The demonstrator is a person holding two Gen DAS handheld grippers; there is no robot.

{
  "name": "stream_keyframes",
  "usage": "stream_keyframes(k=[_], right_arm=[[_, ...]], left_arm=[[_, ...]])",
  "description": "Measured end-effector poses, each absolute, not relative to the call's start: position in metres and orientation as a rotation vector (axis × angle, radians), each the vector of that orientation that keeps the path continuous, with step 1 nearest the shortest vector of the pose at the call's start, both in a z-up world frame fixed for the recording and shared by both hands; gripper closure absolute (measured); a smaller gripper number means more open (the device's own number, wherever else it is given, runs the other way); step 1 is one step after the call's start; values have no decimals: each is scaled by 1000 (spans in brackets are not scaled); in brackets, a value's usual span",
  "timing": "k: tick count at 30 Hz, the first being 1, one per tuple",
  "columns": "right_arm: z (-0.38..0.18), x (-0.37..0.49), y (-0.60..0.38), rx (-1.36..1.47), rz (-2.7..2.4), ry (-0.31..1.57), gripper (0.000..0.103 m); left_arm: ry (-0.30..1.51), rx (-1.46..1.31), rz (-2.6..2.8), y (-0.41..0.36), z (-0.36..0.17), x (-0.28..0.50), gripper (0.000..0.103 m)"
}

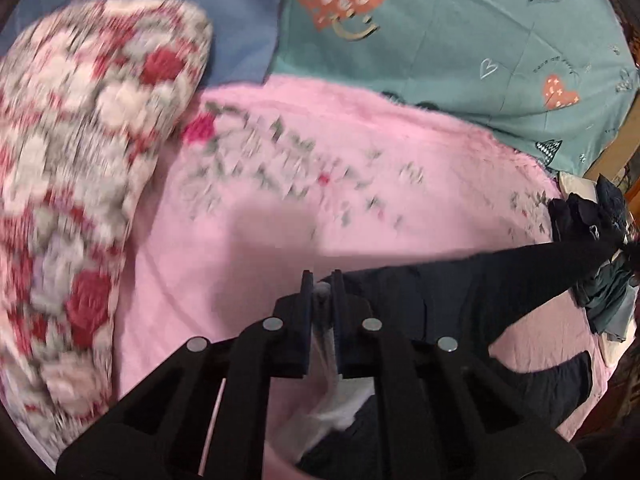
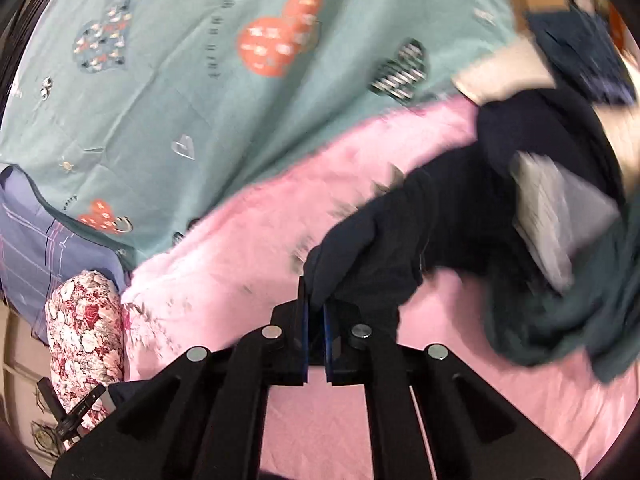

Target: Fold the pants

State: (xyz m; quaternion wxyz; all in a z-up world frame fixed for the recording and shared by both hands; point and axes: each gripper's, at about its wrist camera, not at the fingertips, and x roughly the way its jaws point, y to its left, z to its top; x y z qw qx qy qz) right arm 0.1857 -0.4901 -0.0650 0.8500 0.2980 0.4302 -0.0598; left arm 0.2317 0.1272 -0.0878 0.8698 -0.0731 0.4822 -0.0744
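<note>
Dark navy pants (image 1: 460,300) hang stretched above a pink blanket (image 1: 280,220). My left gripper (image 1: 321,286) is shut on one edge of the pants, with white lining (image 1: 336,404) showing below the jaws. The fabric runs taut to the right. In the right wrist view my right gripper (image 2: 316,304) is shut on another edge of the pants (image 2: 400,232), which bunch up and trail to the upper right. Both views are motion-blurred.
A floral bolster pillow (image 1: 80,160) lies at the left, also in the right wrist view (image 2: 86,344). A teal heart-print sheet (image 1: 460,40) covers the bed beyond the blanket. A pile of dark clothes (image 2: 560,280) sits at the right.
</note>
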Motion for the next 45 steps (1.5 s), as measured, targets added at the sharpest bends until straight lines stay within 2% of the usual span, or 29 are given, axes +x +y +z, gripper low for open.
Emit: stream_keyframes(k=[2,3,4,5,6,7,8,9,10,12,14,15,17,20,24,27,32,33,34,35,36,37,44,45], right_arm=[[-112,158,-500,656,-207,1041,96],[-150,139,-505,671,-264,1180,87],[-180,124,-510,681,-322,1298,70],[-197,115,-511,686,-365,1371,64],[-203,103,-514,709,-383,1360,66],[-197,99,-514,693,-419,1364,57],[-191,100,-513,652,-457,1386,56],[-177,105,-510,617,-458,1362,55],[-164,114,-507,586,-433,1333,52],[-146,137,-500,513,-392,1307,50],[-136,162,-493,404,-394,1328,48],[-140,170,-492,296,-445,1415,46],[-144,165,-500,178,-491,1543,46],[-141,145,-531,90,-629,1619,46],[-122,149,-542,254,-509,1492,46],[-132,169,-528,338,-358,1441,41],[-189,214,-512,189,-336,1551,41],[-201,216,-507,158,-318,1601,51],[-203,215,-502,164,-262,1607,66],[-200,217,-497,142,-229,1609,86],[-192,218,-492,90,-225,1605,88],[-179,220,-492,107,-207,1561,90],[-71,239,-539,376,-222,1120,90],[-63,248,-536,391,-221,1058,90]], left_arm=[[1078,-166,-124,140,-112,217,91],[1131,-153,-100,148,-130,210,88],[1180,-116,-61,150,-144,206,90],[1203,-71,-17,153,-150,203,90],[1216,-40,17,158,-151,200,90],[1201,-60,15,162,-144,200,90],[1168,-91,15,168,-133,201,89],[1140,-102,21,170,-124,203,80],[1115,-101,30,170,-117,209,61],[1081,-80,32,164,-113,224,48],[1113,-30,-15,148,-123,241,48],[1135,-6,-39,140,-130,247,47],[1169,31,-69,127,-139,250,46],[1231,55,-129,114,-157,241,42],[1306,61,-196,106,-176,228,42],[1324,45,-201,104,-186,232,42],[1336,53,-224,97,-195,237,55],[1329,65,-231,95,-192,236,63],[1316,78,-242,93,-188,234,75],[1306,82,-249,93,-184,233,81],[1291,76,-252,94,-176,234,88],[1267,55,-256,97,-166,238,93],[1014,-86,-196,121,-90,294,95],[985,-74,-173,121,-86,302,103]])
